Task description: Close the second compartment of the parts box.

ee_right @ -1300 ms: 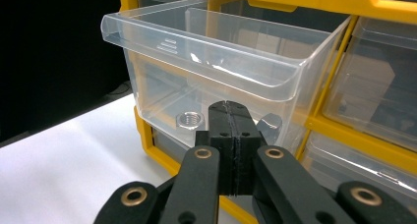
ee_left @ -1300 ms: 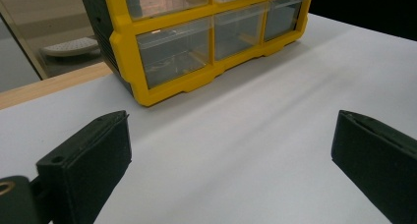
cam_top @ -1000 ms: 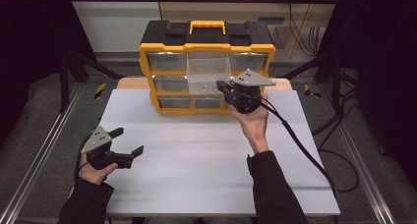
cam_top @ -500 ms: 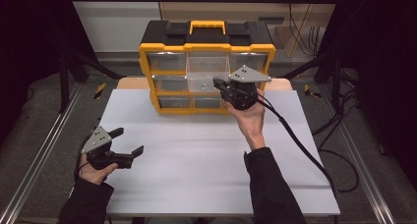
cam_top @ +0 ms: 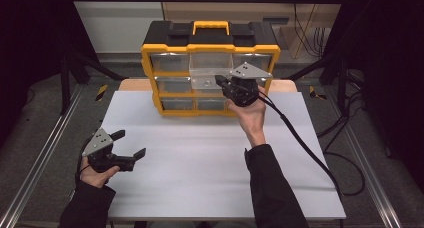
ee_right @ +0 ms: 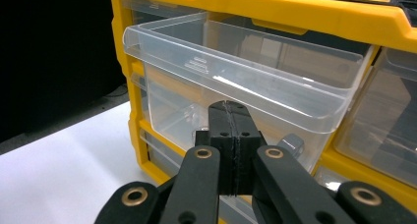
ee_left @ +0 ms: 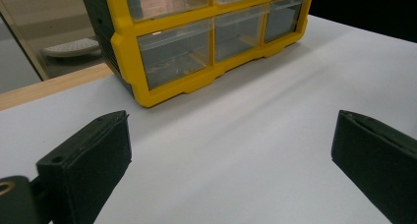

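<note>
The right tool [cam_top: 223, 83], clenched with nothing visibly between its pads, presses the front of the half-pulled-out clear drawer [ee_right: 231, 81] in the yellow organizer [cam_top: 210, 48] (top row, middle), likely to slide it, while the left tool [cam_top: 131, 145] waits released above the surface [cam_top: 200, 158].

White table [cam_top: 210, 168], wood strip along its far edge. Yellow-black drawer organizer [cam_top: 210, 38] stands at the far middle.

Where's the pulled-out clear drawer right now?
The clear drawer juts from the top row's middle slot of the yellow organizer at the table's far edge; in the right gripper view it sits just beyond the shut right tongs.
</note>
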Motion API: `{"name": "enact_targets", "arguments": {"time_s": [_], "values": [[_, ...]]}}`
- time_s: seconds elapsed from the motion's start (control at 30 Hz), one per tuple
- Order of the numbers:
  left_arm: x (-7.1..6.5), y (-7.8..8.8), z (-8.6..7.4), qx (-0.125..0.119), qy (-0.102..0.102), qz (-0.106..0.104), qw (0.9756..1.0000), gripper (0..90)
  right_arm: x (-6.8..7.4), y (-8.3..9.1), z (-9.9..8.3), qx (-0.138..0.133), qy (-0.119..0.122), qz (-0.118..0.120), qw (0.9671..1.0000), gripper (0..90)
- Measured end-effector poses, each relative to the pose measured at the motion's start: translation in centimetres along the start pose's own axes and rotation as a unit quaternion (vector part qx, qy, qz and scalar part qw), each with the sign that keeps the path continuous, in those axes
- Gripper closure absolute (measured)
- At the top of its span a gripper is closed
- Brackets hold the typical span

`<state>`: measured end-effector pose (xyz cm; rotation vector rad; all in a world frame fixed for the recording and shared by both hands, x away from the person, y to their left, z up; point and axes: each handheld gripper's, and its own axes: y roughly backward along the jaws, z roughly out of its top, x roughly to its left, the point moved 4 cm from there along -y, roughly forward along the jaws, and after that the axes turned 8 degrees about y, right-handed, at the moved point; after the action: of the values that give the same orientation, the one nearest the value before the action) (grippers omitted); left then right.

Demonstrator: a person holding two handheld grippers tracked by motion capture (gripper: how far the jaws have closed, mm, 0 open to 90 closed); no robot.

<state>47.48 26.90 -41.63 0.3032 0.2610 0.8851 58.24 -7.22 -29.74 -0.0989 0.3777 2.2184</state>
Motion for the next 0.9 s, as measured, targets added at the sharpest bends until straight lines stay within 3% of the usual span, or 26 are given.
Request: {"name": "enact_targets", "arguments": {"time_s": [0.9], "values": [[0.1, 0.0, 0.0, -0.002, 0.005, -0.003, 1.0, 1.0, -1.9, -2.9, 0.3, 0.0, -0.009, -0.017, 0.9998, 90.0]]}}
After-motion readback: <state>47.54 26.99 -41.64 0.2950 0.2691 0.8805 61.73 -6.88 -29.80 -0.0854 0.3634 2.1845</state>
